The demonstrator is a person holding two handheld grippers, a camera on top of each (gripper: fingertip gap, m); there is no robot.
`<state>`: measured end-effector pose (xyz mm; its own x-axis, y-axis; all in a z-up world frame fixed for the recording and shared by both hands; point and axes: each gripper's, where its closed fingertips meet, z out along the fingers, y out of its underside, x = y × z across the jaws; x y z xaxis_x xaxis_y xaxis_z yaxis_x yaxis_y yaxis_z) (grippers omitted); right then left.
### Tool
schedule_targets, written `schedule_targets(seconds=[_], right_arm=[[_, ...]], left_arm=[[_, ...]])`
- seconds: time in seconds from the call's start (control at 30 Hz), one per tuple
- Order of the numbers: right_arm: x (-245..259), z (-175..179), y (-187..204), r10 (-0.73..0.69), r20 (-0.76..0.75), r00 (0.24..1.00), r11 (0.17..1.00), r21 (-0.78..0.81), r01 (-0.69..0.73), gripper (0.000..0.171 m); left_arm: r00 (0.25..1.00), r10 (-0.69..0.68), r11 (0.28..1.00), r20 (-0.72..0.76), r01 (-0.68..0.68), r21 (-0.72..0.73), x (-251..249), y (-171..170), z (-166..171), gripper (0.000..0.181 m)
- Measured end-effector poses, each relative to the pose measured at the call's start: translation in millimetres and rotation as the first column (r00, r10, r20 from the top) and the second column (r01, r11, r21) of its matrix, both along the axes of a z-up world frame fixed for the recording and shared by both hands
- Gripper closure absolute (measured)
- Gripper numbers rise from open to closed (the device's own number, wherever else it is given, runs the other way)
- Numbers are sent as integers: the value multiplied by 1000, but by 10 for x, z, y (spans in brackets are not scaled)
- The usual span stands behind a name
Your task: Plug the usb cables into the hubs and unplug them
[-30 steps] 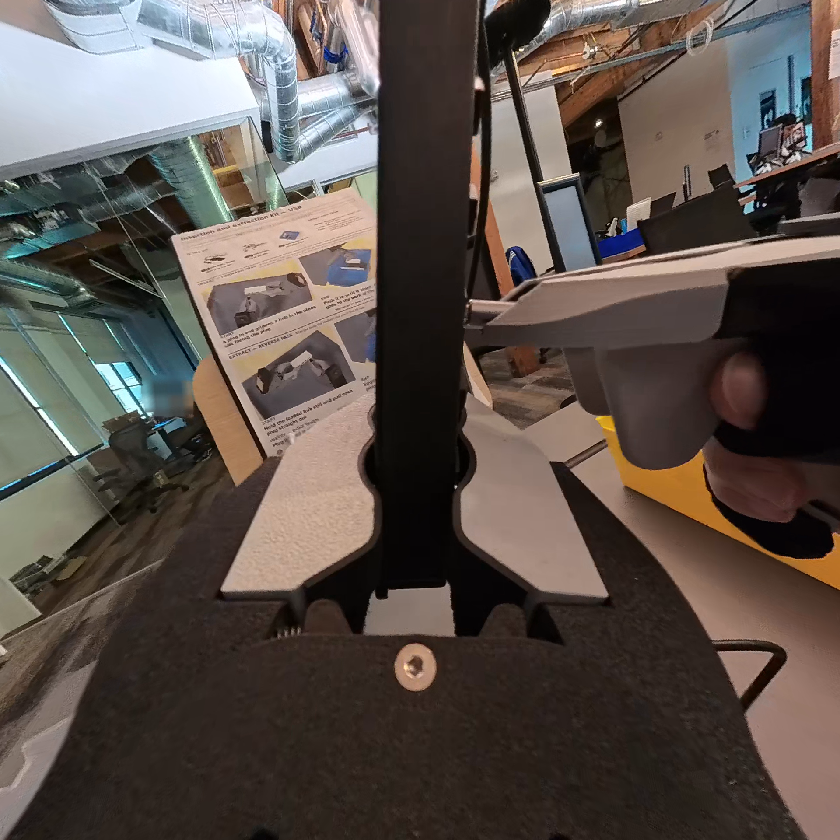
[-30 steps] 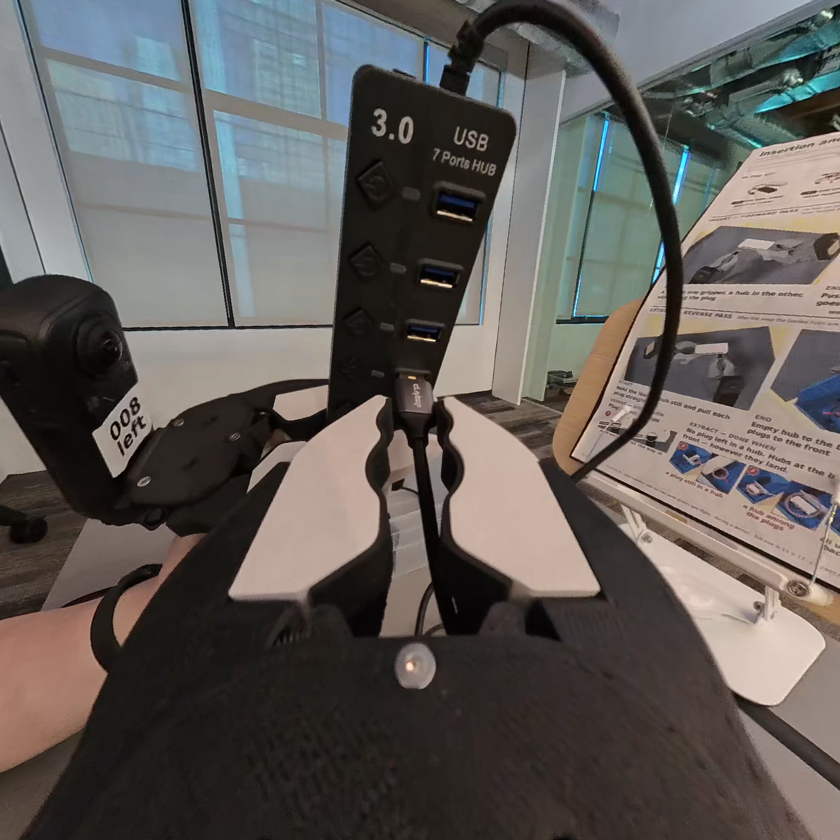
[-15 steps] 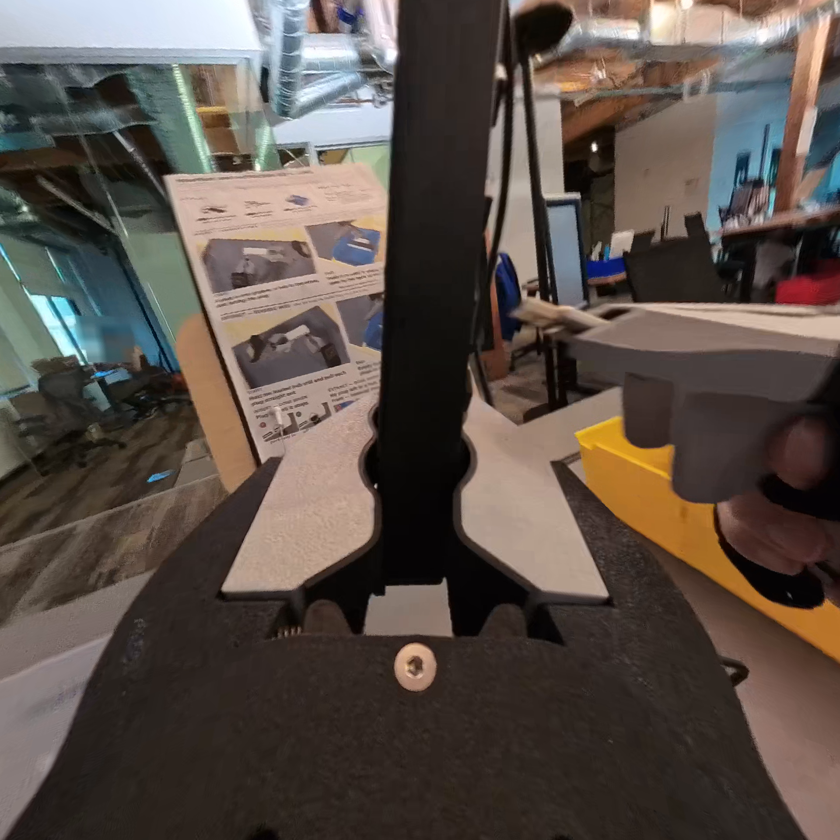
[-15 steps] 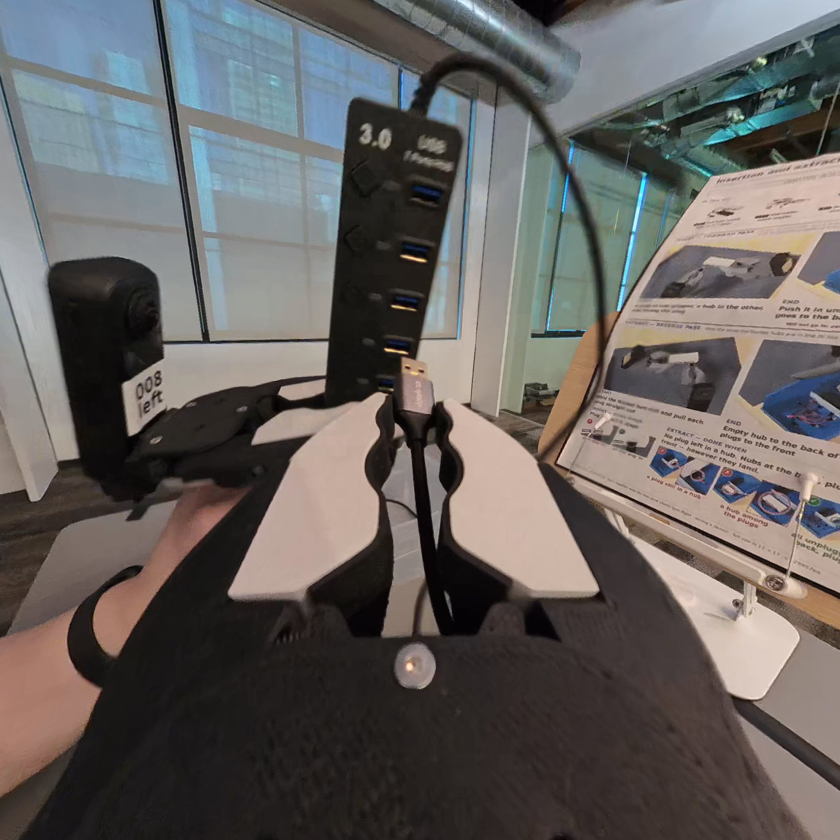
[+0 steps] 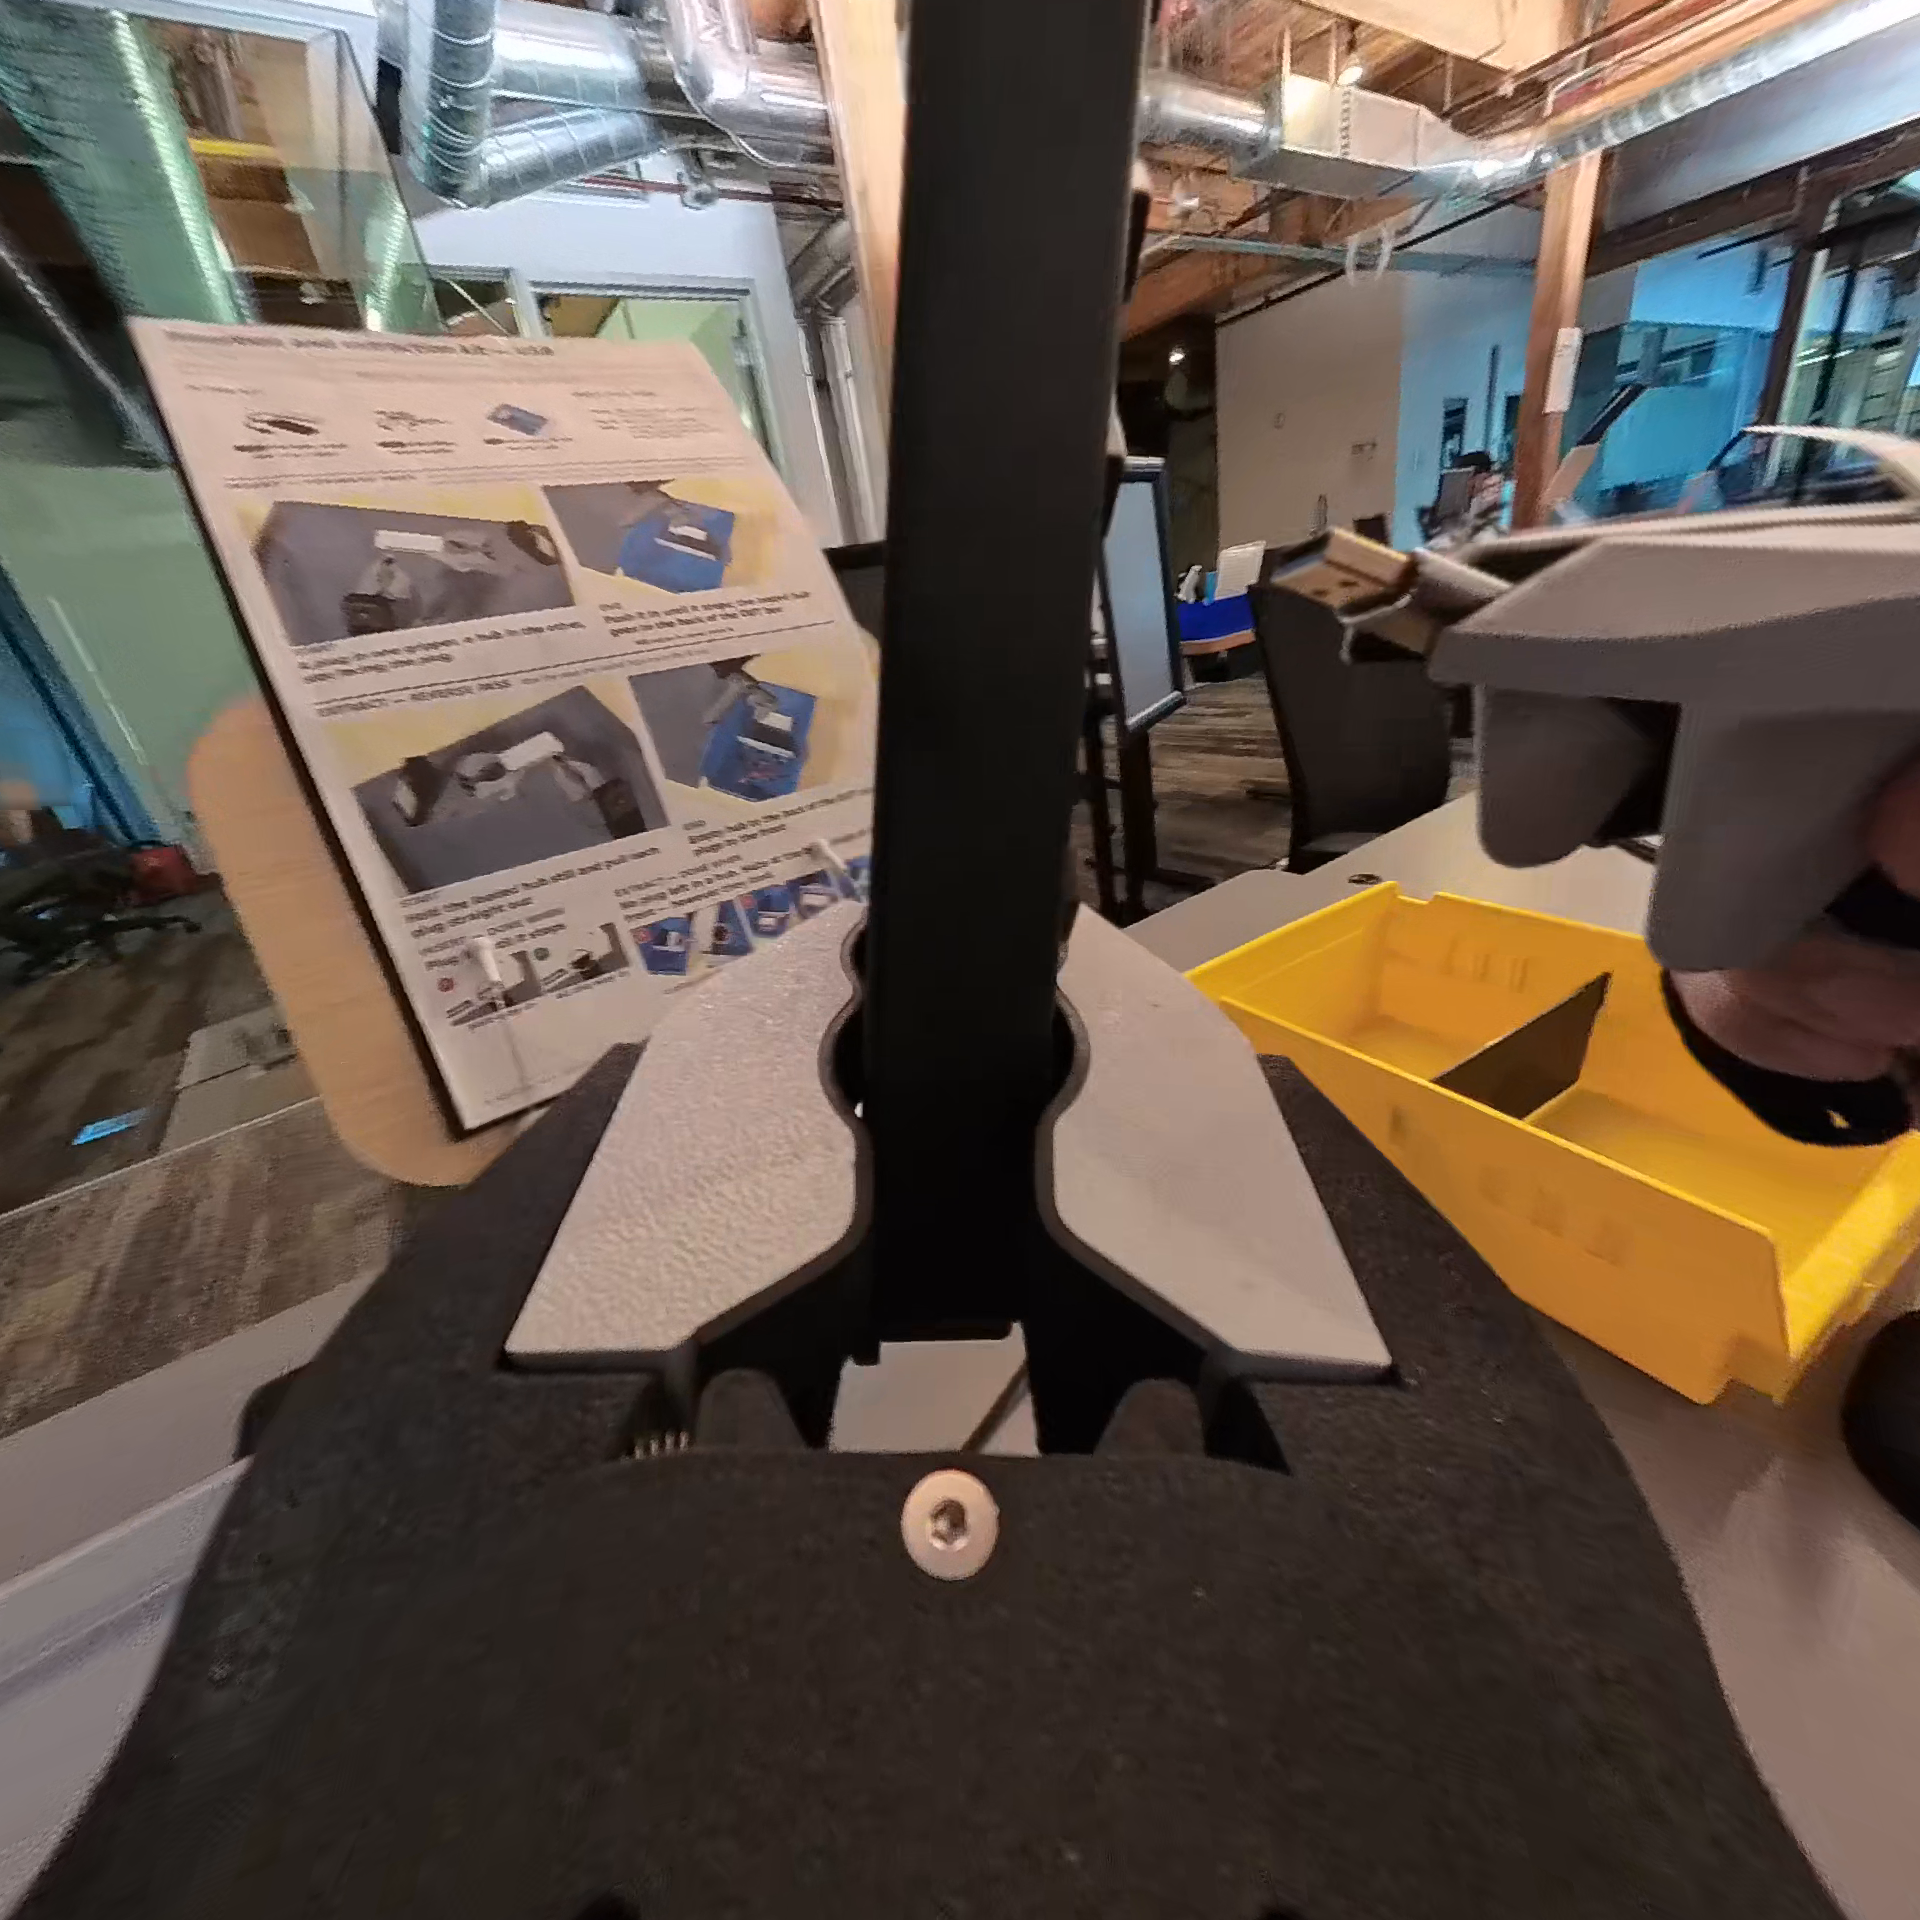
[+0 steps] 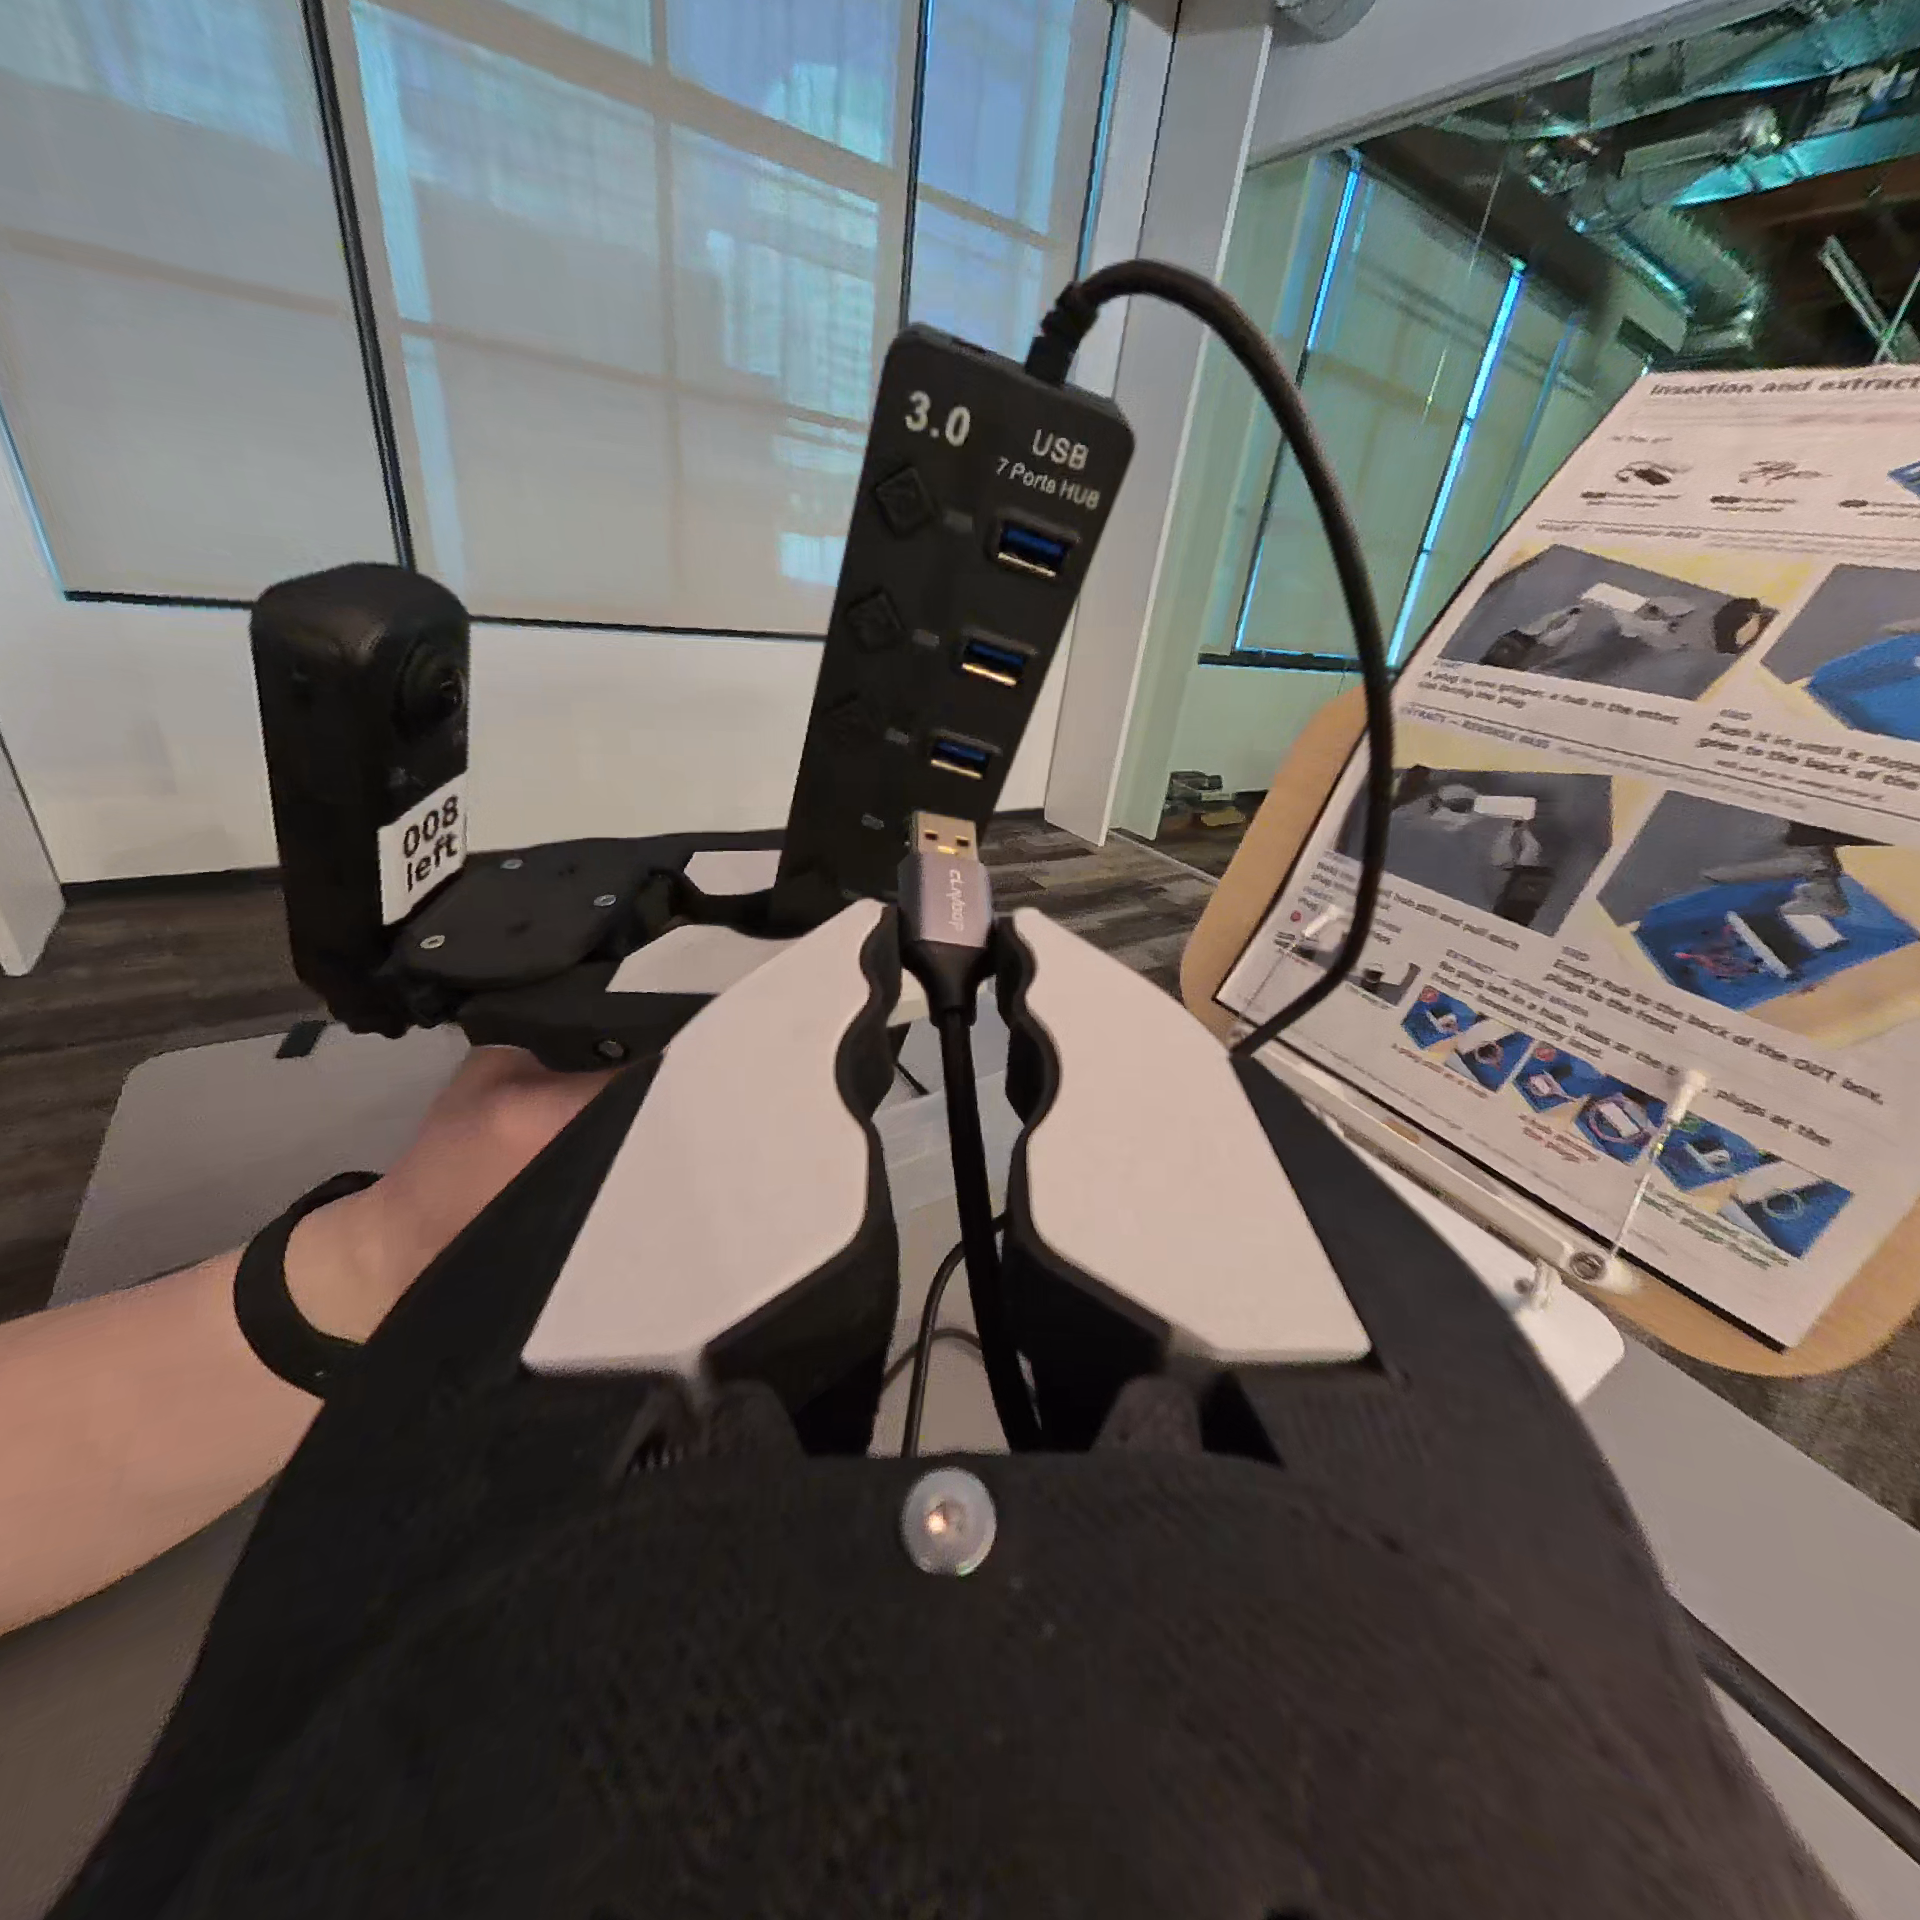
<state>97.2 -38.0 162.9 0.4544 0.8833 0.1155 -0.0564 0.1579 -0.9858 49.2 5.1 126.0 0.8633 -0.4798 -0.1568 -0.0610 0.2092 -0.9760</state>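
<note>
- Now, the right hand-held gripper (image 6: 943,966) is clamped on a grey USB plug (image 6: 945,896), its fingers (image 6: 743,1132) pressed against the plug's strain relief; the metal tip points up and forward, clear of the gripper
- The plug's black cable (image 6: 971,1174) runs back between the fingers and out of sight under the body
- The left hand-held gripper (image 5: 961,1023) is closed on the lower end of a black USB hub (image 5: 1003,499), holding it upright; in the right wrist view the hub (image 6: 940,634) leans slightly, its blue ports facing the plug
- The plug tip sits just in front of the hub's lower ports, free of any socket, so by my reading this cable is out; whether it touches the hub face I cannot tell
- The hub's own lead (image 6: 1340,665) arcs from its top down towards the right, near an instruction sheet (image 6: 1662,831) on a stand
- A yellow bin (image 5: 1507,1122) with a dark divider sits on the counter (image 5: 1745,1558), below the right gripper as the left wrist view shows it
- Risks, as I judge them: the hub is pinched only at one end, so a sideways push from the plug could lever it askew in the grip; a plug approaching tilted or flipped would jam at the port mouth; the looping lead could snag on the stand if the hub is swung right; a loose cable tail might catch on the bin's rim
</note>
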Motion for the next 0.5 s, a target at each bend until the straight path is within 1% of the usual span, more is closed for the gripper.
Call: schedule_targets(seconds=[0.17,0.5], right_arm=[[-50,-124,44,24,49,999,997,-69,-21,153],[-114,-241,70,32,110,993,995,-95,-21,154]], left_arm=[[1000,-20,1000,-3,20,-4,127,-16,-44,154],[999,-19,1000,-29,19,3,191,-17,-76,153]])
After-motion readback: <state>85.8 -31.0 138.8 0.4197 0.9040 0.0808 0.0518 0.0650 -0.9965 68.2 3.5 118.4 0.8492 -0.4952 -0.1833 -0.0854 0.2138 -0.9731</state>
